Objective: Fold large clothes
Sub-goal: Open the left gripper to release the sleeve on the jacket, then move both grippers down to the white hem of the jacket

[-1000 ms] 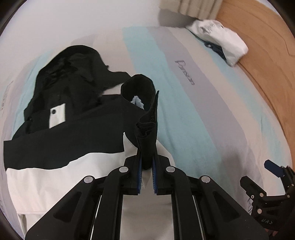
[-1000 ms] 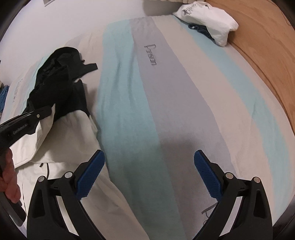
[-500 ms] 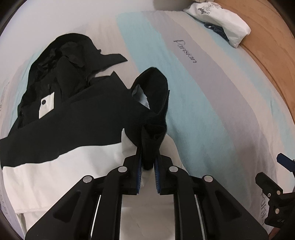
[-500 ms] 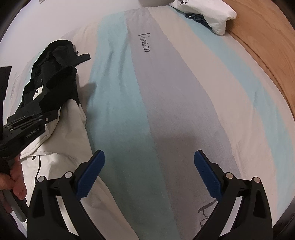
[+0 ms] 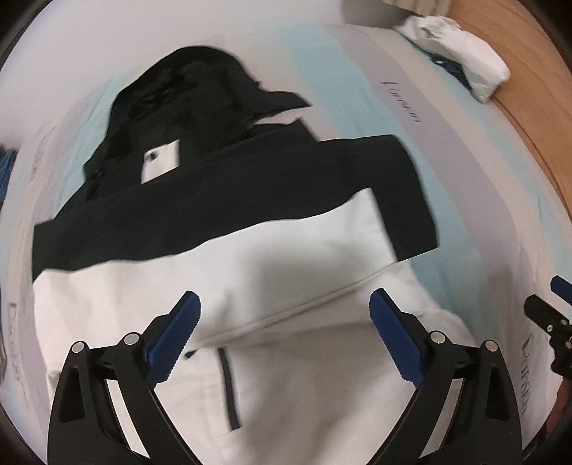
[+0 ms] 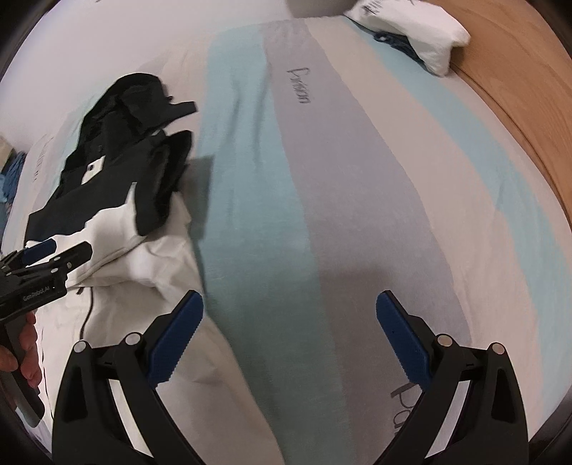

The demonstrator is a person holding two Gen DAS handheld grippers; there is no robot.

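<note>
Left gripper (image 5: 284, 334) jaws just opened wide, nothing between them; the sleeve (image 5: 400, 189) lies folded across the black-and-white jacket (image 5: 286, 264) just ahead, likely dropped to narrow it. Right gripper (image 6: 287, 334) wide, empty, over the striped bed (image 6: 357, 214), jacket to its left. Smooth, stiffish fabric.

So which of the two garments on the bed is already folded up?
The small white one at the bed's far corner, a compact bundle. The black-and-white jacket lies spread out, only its sleeve folded across.
</note>
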